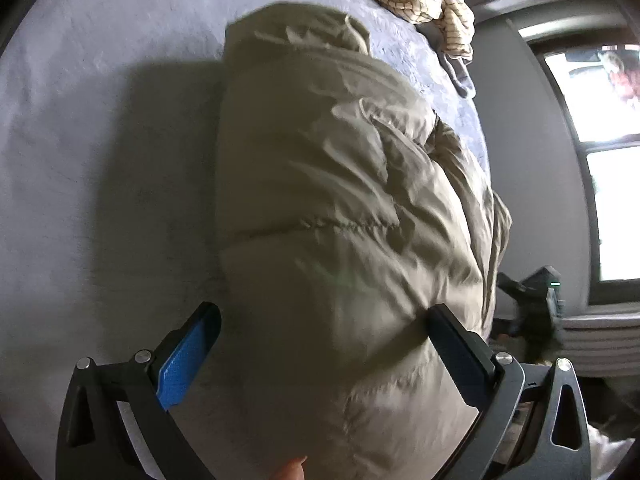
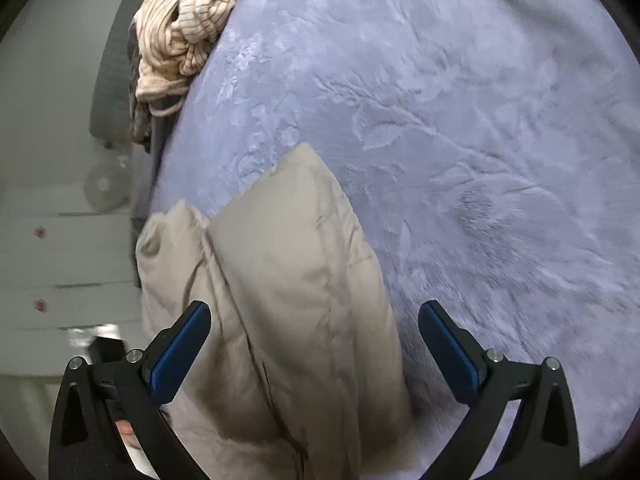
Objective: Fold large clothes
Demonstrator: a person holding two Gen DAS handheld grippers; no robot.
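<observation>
Both the left gripper (image 1: 324, 322) and right gripper (image 2: 314, 320) stand wide open, holding nothing, above the folded jacket (image 1: 340, 200). Risk: the puffy jacket lies at the bed (image 2: 460, 120) edge, so it may spring open or slide off.

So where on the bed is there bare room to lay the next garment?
Free: the lavender blanket on the side of the beige puffer jacket away from the bed's edge. Crowded: the far edge, with the striped cloth heap, and the strip under the jacket.

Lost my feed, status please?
Left gripper open, over jacket. Right gripper open, empty. Jacket folded on blanket. Striped pile at far edge, clear.
</observation>
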